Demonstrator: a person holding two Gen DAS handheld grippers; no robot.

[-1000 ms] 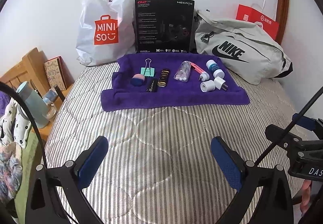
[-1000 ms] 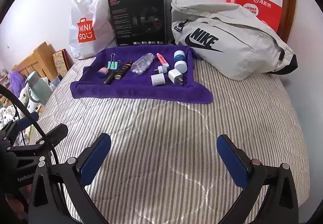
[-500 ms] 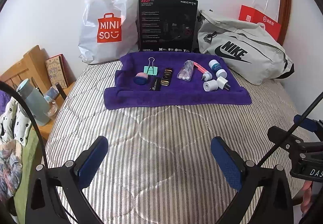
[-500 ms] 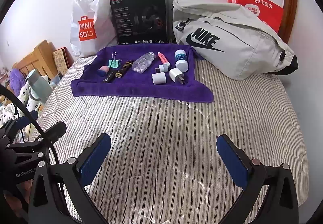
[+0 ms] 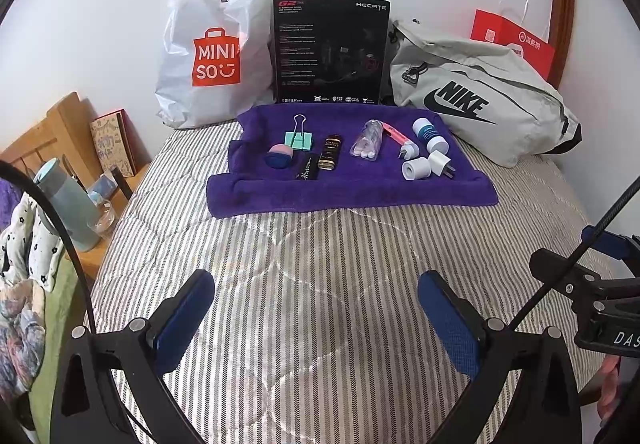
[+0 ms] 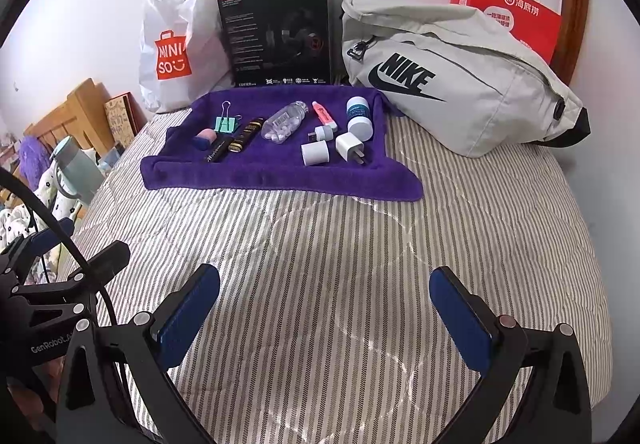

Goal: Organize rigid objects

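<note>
Purple terry towel (image 5: 352, 187) held small rigid bits; clear plastic pill bottle (image 6: 285, 121) looked light, slick: grip mid-body. Your left tongs (image 5: 316, 318) and right tongs (image 6: 325, 318) gaped wide, empty.

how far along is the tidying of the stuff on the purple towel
Nothing looks done yet. The binder clip, pill bottle, charger plug and the rest lie loose on the purple towel. Left gripper and right gripper are open, empty, short of it. All sorting remains.

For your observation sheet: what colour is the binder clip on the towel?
Mint green, with silver wire handles; the binder clip shows best in the left wrist view.
</note>
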